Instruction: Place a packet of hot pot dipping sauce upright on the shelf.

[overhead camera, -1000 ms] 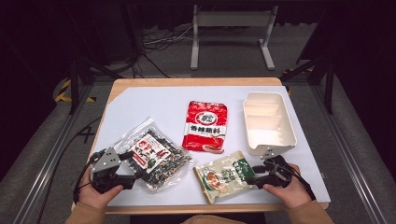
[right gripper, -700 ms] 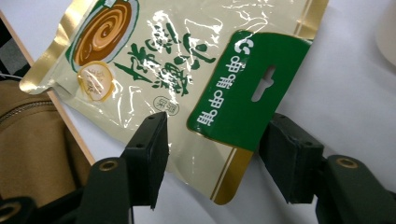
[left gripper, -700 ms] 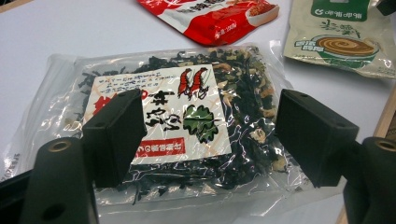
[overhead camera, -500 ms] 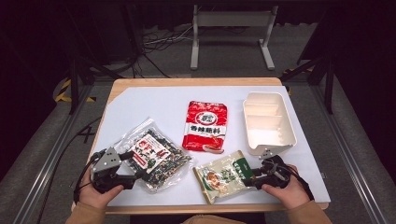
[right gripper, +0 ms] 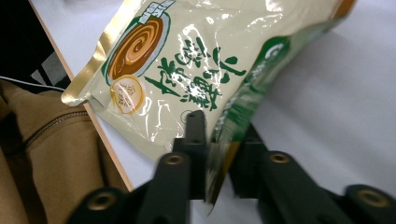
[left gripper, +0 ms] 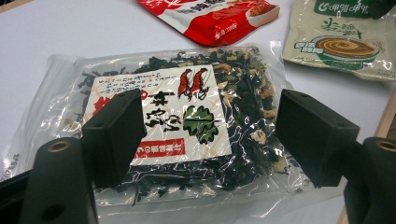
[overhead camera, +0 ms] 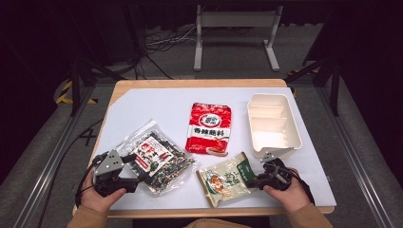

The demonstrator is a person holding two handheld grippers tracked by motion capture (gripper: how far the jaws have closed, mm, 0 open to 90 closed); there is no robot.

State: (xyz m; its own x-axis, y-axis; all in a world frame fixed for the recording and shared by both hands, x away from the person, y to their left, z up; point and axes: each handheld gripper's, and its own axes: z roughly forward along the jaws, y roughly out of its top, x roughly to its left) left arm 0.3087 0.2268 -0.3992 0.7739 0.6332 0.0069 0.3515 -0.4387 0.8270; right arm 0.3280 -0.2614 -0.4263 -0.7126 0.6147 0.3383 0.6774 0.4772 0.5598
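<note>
Our right gripper (right gripper: 212, 154) has its two black jaws pressed together on the edge of the green-and-cream noodle packet (right gripper: 187, 70), pinching the sealed rim so that the packet tips up out of the grip and away from us. In the high view we see this right gripper (overhead camera: 256, 179) near the front right corner of the table, with the noodle packet (overhead camera: 227, 178) lying at a slant just left of it, close to the front edge.

Our left gripper (left gripper: 210, 140) holds its jaws wide apart, one on either side of the clear bag of dried seaweed and shrimp (left gripper: 187, 116), low over it; we cannot tell whether the pads touch the plastic. In the high view the left gripper (overhead camera: 135, 168) sits near the front left corner, with the seaweed bag (overhead camera: 157, 156) spread flat beside and under its jaws.

Farther out, the red seasoning pouch (overhead camera: 209, 128) lies flat near the middle of the white table (overhead camera: 142, 104), apart from both other packets. The cream divided lunch box (overhead camera: 273, 126) stands open along the right side, just beyond the right gripper. The tan sleeve (right gripper: 42, 154) of our jacket shows past the front edge in the right gripper view.
</note>
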